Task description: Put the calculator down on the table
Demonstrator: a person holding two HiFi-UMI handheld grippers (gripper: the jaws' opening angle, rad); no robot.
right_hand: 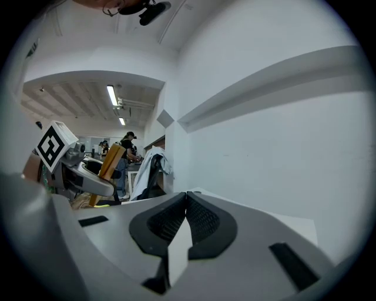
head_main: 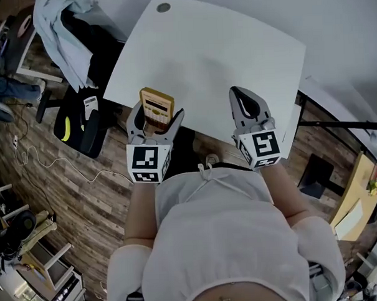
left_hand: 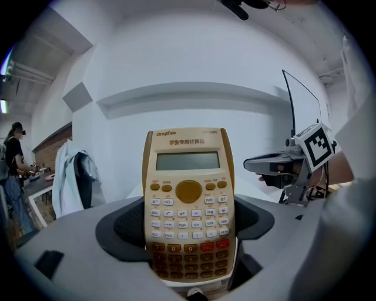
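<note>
**Head view.** One white table. Two grippers, each bearing one marker cube. The left gripper is over the table's near left edge with one tan calculator standing upright between its jaws. The calculator's lower part is hidden behind the gripper body, so it cannot be determined whether it touches the tabletop. The right gripper is over the near right edge, well apart from the left one, with its jaws drawn together. One chair stands on the wooden floor to the left of the table. It is partly covered by a pale garment and cut off by the table edge.

**Left gripper view.** The jaws are clamped on the calculator's two long sides, keypad facing the camera. The bottom key rows are in shadow and the bottom edge is cut off. The key print is too small to read. The right gripper shows side-on at the right, partly cut off.

**Right gripper view.** The jaws meet at their tips with nothing between them. A strip of white tabletop shows through the gap behind the tips. At the left, small and partly cut off, the left gripper holds the calculator, seen edge-on.
</note>
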